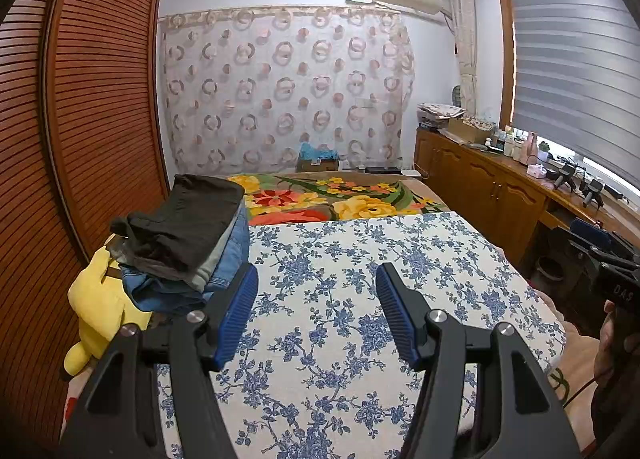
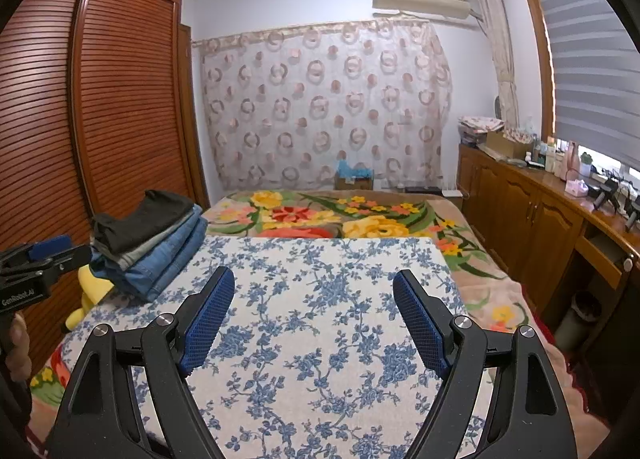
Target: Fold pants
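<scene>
We hold both grippers above the blue-and-white floral cloth [image 1: 360,259] spread on the bed. Left gripper [image 1: 317,283]: jaws apart, nothing between the blue pads. Right gripper [image 2: 314,291]: jaws wide, also nothing between them. Folded pants [image 1: 188,235] sit in a stack at the cloth's left edge, dark pair on top, grey and blue denim beneath, just beside a yellow plush toy [image 1: 100,299]. Stack lies ahead-left of both grippers, apart from them. Louvred wooden wardrobe [image 1: 80,99] stands behind the stack
</scene>
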The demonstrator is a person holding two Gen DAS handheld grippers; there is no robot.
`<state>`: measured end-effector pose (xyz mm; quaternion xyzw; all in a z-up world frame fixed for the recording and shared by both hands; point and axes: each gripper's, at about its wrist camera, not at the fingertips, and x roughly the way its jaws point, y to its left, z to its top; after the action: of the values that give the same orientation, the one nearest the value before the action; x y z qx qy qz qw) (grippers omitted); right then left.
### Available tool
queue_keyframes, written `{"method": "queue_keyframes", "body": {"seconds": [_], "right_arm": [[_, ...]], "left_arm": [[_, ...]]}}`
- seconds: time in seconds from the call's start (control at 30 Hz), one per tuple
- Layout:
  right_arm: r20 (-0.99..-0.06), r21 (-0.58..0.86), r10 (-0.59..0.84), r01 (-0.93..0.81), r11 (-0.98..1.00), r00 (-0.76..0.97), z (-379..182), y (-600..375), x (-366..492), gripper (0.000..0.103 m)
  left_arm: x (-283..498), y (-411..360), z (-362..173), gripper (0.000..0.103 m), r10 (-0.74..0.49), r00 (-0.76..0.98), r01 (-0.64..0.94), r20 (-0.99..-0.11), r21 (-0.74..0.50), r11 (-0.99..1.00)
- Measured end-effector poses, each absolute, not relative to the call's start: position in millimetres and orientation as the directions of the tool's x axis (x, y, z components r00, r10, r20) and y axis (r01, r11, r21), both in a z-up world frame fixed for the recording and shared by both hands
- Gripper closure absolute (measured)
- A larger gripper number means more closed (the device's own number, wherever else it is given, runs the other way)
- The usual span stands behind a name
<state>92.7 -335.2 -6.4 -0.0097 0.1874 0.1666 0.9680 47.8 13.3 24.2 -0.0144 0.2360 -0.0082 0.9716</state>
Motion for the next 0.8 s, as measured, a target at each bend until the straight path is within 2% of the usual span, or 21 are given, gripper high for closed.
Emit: {"method": "queue_keyframes", "body": {"seconds": [0.8], "right_arm": [[-0.363,0.038,0.316,-0.325,0.945,0.877,-2.5,-333.3,90.5,0.019]], "left_arm": [[43.7,9.5,27.7,0.042,-0.027,0.891,0.015,-0.453,-0.030,0.999]]}}
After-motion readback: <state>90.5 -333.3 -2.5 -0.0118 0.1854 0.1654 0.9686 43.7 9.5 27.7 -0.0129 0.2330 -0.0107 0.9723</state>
